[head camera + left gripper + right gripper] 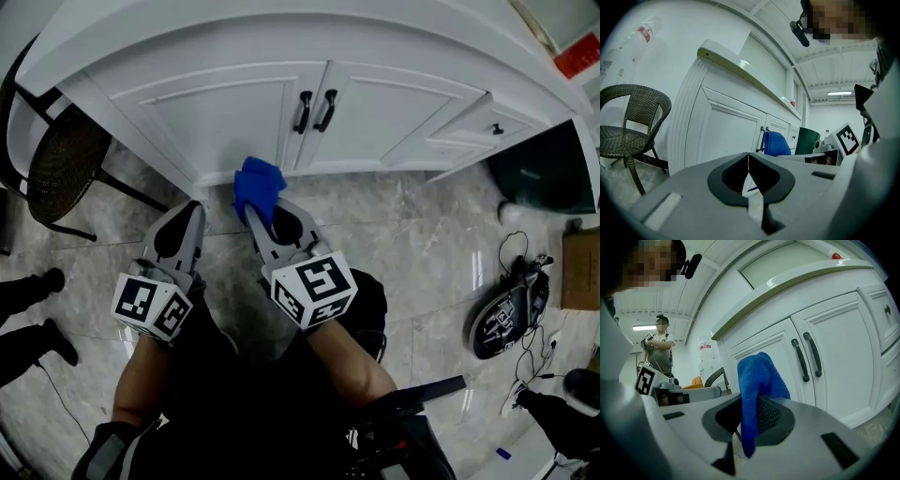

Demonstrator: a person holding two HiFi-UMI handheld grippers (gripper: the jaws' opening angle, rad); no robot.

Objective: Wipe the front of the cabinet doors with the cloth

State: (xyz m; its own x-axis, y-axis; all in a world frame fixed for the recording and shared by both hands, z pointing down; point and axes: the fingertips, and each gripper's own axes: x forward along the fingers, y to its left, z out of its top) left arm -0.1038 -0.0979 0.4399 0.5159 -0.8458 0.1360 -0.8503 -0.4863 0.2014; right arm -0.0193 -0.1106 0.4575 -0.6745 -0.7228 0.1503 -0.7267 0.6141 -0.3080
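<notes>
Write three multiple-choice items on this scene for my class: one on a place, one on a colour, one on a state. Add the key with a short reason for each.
1. In the head view, where does the wicker chair stand?
A. Left of the cabinet
B. Right of the cabinet
C. On top of the cabinet

2. What colour is the cloth?
A. Red
B. Blue
C. Yellow

3. What state is the left claw in?
A. Wide open
B. Shut on the cloth
C. Shut, with nothing in it

Key:
1 A: the chair sits beyond the cabinet's left end.
2 B: the cloth pinched in the right claw is bright blue.
3 C: the left gripper view shows its jaws meeting with nothing between them.
</notes>
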